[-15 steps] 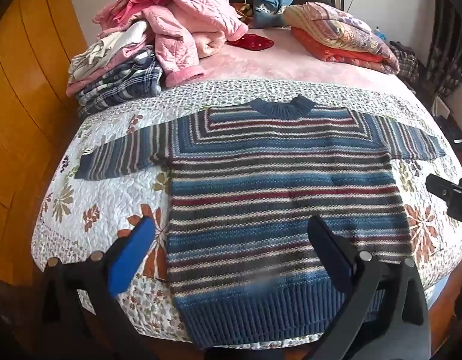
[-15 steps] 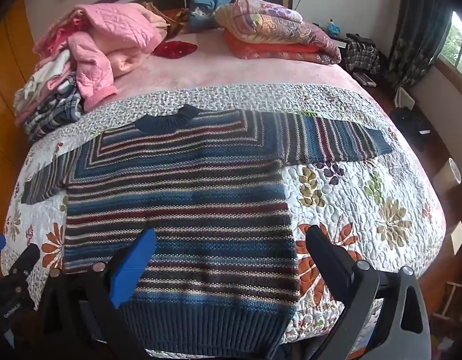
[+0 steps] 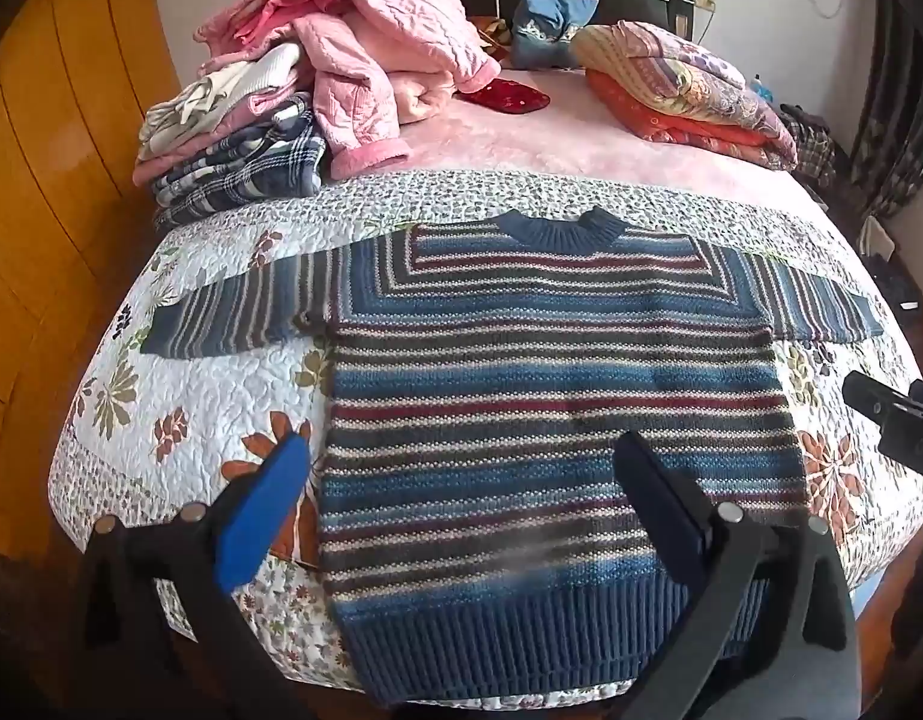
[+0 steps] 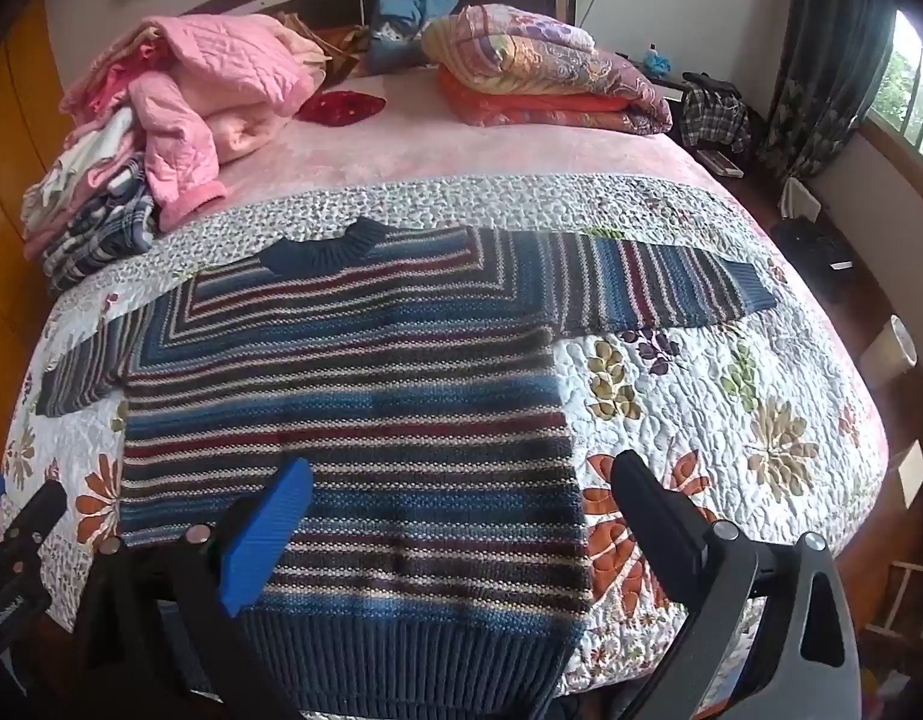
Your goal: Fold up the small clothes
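Note:
A blue, maroon and cream striped knit sweater (image 3: 551, 396) (image 4: 353, 420) lies flat on the floral quilt, front up, collar toward the headboard, both sleeves spread out sideways. Its ribbed hem hangs over the near bed edge. My left gripper (image 3: 461, 510) hovers open above the sweater's lower left part, nothing between its fingers. My right gripper (image 4: 461, 516) hovers open above the lower right part near the side seam, also holding nothing. The right gripper's body shows at the right edge of the left wrist view (image 3: 899, 420).
A floral quilt (image 3: 179, 396) (image 4: 731, 396) covers the near bed. Behind it a pile of pink and plaid clothes (image 3: 293, 102) (image 4: 161, 120) sits at the left, folded blankets (image 3: 683, 96) (image 4: 539, 78) at the right, a red item (image 3: 509, 97) between. Wooden wardrobe at left; window and curtain right.
Both grippers have crept slightly forward over the sweater's lower part. The sweater lies as before.

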Motion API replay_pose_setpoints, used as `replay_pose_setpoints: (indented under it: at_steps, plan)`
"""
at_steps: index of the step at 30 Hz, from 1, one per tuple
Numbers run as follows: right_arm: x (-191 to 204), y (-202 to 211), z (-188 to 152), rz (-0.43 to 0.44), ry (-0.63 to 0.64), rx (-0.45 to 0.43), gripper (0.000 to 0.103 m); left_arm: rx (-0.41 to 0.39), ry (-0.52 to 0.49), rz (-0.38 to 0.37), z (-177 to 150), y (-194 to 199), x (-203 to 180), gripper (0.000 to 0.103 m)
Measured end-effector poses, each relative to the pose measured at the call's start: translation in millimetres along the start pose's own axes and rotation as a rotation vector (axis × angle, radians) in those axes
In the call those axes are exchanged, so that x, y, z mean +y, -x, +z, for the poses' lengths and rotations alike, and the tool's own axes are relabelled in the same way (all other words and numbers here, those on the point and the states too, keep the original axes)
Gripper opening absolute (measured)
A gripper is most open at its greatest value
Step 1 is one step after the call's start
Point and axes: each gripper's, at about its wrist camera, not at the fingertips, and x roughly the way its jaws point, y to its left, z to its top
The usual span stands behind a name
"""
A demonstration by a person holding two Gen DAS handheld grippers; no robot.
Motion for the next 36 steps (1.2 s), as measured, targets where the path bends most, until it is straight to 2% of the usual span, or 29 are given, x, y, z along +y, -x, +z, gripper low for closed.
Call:
replay_pose_setpoints:
  at_steps: [5, 14, 36]
  plan:
    - [-5.3, -2.5, -1.0, 0.034, -0.024, -0.009, 0.099, -0.001, 0.026, 0.0, 0.8, -1.7, -3.5, 0.099]
    - [-8.2, -8.7, -0.7, 0.026, -0.026, -0.003, 0.099, -0.04, 0.013, 0.01, 3.2, 1.6, -7.2, 0.099]
    - [-11.2, -11.5, -0.6, 0.024, -0.025, -0.003, 0.099, -0.052, 0.0, 0.039, 1.5, -1.4, -9.1, 0.099]
